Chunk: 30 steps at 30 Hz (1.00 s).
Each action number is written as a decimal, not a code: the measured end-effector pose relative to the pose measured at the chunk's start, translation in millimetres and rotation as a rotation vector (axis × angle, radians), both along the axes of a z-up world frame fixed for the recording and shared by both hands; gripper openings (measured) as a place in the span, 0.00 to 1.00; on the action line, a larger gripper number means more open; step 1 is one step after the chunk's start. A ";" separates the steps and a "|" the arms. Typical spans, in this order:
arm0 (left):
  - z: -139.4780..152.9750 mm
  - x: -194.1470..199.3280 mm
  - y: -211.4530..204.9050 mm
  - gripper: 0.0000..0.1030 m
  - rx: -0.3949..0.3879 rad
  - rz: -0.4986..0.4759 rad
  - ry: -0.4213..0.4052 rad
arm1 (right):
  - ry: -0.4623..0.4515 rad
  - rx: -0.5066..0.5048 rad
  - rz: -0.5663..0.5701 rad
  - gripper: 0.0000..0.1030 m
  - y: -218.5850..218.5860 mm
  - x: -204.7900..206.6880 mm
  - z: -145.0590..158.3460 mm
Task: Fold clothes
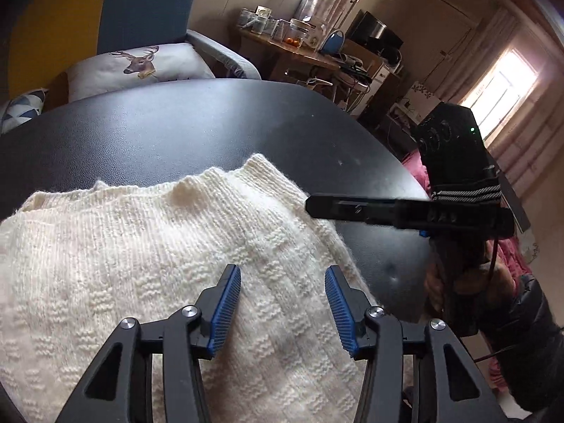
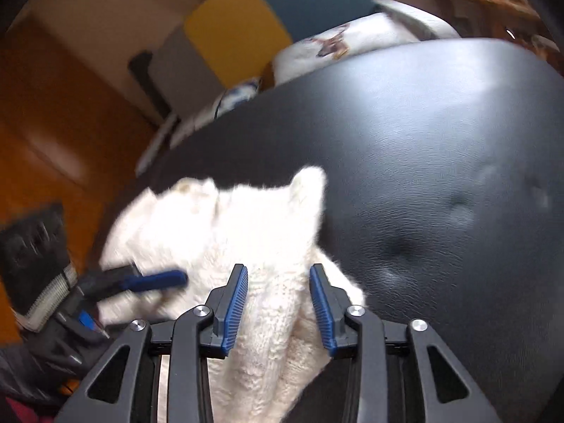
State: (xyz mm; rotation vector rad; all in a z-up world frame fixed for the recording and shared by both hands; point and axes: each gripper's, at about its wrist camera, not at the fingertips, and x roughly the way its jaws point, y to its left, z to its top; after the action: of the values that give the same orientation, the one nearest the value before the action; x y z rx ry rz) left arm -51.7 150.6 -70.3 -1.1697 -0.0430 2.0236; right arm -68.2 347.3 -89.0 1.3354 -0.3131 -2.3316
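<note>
Left claw: my left claw (image 1: 283, 306) hangs over the sweater with its blue pads apart. Nothing is pinched between them.
Right claw: my right claw (image 2: 279, 306) has a gap between its pads too. The knit shows in the gap, but no pad presses on it.
Sweater: the cream sweater (image 1: 148, 246) lies bunched on the counter, near the side closest to me.
Counter: the black counter (image 1: 211, 123) is shiny and bare past the sweater.
Behind: a deer pillow (image 1: 141, 65) sits on a blue and yellow chair (image 1: 105, 10).
</note>
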 end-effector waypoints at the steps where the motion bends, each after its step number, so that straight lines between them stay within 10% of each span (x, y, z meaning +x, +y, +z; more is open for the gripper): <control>1: -1.0 -2.0 -2.5 0.49 0.000 0.010 0.010 | 0.034 0.121 0.040 0.21 -13.3 5.2 3.8; 4: -9.8 -11.9 -2.0 0.50 -0.020 0.041 0.001 | 0.123 0.492 0.126 0.20 -44.7 31.8 -1.5; 10: -30.6 -13.1 5.0 0.51 0.000 0.049 -0.068 | 0.049 0.232 -0.021 0.22 7.2 30.7 -11.7; 18: -13.9 -4.2 -28.6 0.52 0.115 0.140 -0.108 | 0.079 0.223 -0.075 0.26 5.5 37.0 -2.0; 24: 9.1 31.5 -143.7 0.61 0.139 0.332 -0.002 | 0.242 0.154 -0.118 0.33 -11.4 54.3 55.0; 30: -2.7 53.6 -292.6 0.69 0.062 0.588 0.098 | 0.183 0.029 0.103 0.34 -100.0 38.4 67.8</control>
State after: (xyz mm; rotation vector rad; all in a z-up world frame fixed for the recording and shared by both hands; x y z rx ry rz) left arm 1.9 -142.0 -73.0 -1.1007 -0.4436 2.5632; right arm -29.7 247.3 -21.2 1.1128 -0.1506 -2.3578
